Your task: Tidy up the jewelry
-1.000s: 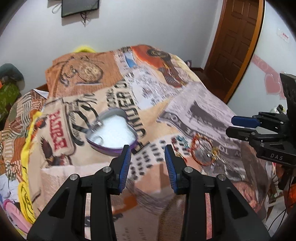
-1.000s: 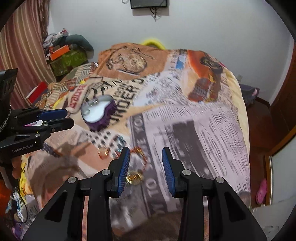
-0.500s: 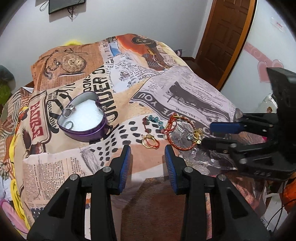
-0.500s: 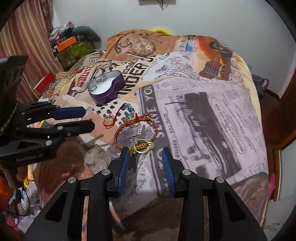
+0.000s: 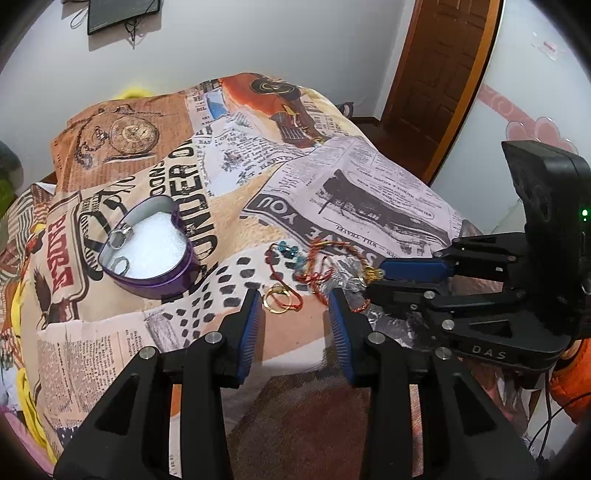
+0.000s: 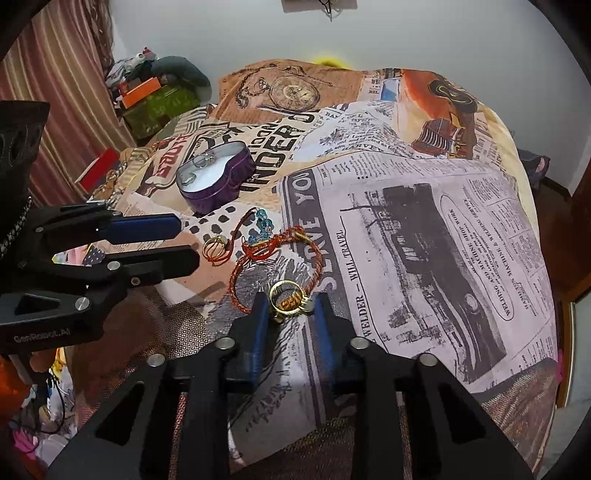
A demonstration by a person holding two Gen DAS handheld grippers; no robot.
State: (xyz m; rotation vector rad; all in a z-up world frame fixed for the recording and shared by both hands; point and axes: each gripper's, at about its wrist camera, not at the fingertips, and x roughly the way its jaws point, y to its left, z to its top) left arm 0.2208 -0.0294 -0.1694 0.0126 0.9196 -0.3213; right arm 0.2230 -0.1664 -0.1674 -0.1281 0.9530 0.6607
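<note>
Right gripper (image 6: pixel 289 308) jaws closing around gold ring cluster (image 6: pixel 289 302) lying on newspaper-print bedspread (image 6: pixel 424 229). Braided orange bracelet (image 6: pixel 258 262) just behind. Purple heart-shaped tin (image 6: pixel 218 181) farther back. Left gripper (image 6: pixel 186 240) at left, nothing between its jaws.

Bedroom in a home. Bed under a newspaper-and-pocket-watch print blanket (image 5: pixel 369 192), filling most of both views. Panelled wooden door (image 5: pixel 439 74) in an orange-brown frame at the far right corner. White walls; dark wall-mounted screen (image 5: pixel 122 14) with dangling cables above the head of the bed. Striped reddish curtain (image 6: pixel 48 96) at left, clutter of boxes and clothing (image 6: pixel 155 92) beside it.
</note>
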